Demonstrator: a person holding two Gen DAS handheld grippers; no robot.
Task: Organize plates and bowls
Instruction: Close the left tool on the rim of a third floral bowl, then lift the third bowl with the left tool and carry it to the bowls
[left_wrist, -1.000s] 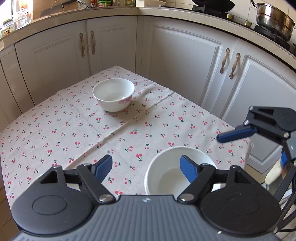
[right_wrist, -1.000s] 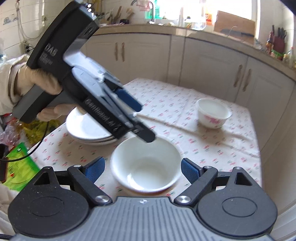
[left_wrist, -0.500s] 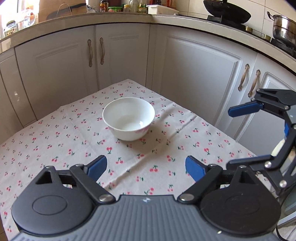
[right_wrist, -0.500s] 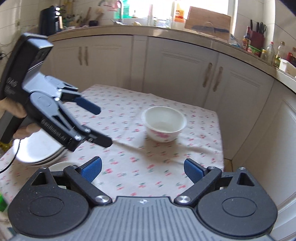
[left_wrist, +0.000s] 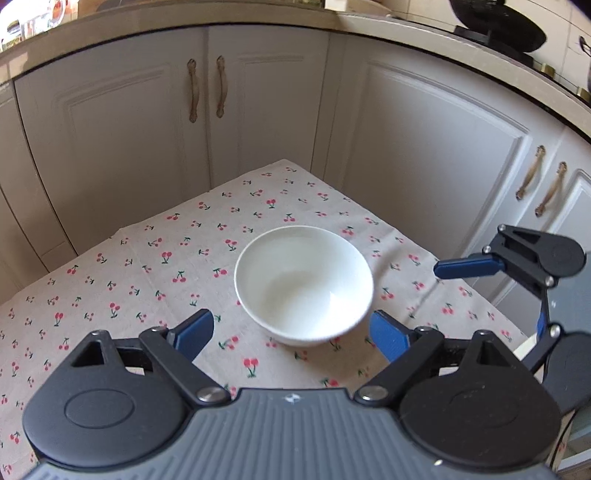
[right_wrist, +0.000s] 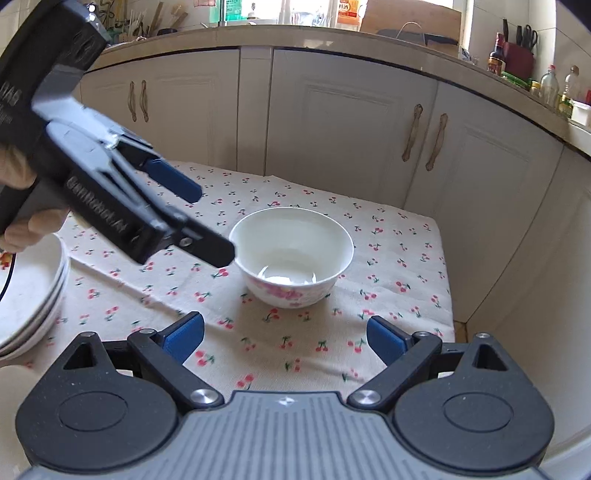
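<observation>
A white bowl (left_wrist: 303, 284) with pink flowers on its wall (right_wrist: 291, 295) stands alone on the cherry-print tablecloth (left_wrist: 166, 258) near the far corner. My left gripper (left_wrist: 291, 332) is right in front of it. Its jaws are closing, with the bowl's near side between the blue fingertips (left_wrist: 195, 332) but untouched by them. In the right wrist view the left gripper (right_wrist: 210, 225) hangs over the bowl's left rim. My right gripper (right_wrist: 286, 338) stands open a short way before the bowl, nothing in it. One of its fingers (left_wrist: 469, 266) shows at the right.
A stack of white plates (right_wrist: 33, 291) sits at the left of the table, under the hand holding the left gripper. White cabinet doors (left_wrist: 258, 110) close in behind the table's far corner. The table edge (right_wrist: 447, 295) drops off just right of the bowl.
Both grippers have travelled away from the near bowl and the plates toward the far flowered bowl, which now looms close. The left jaws stand wider than a second ago.
</observation>
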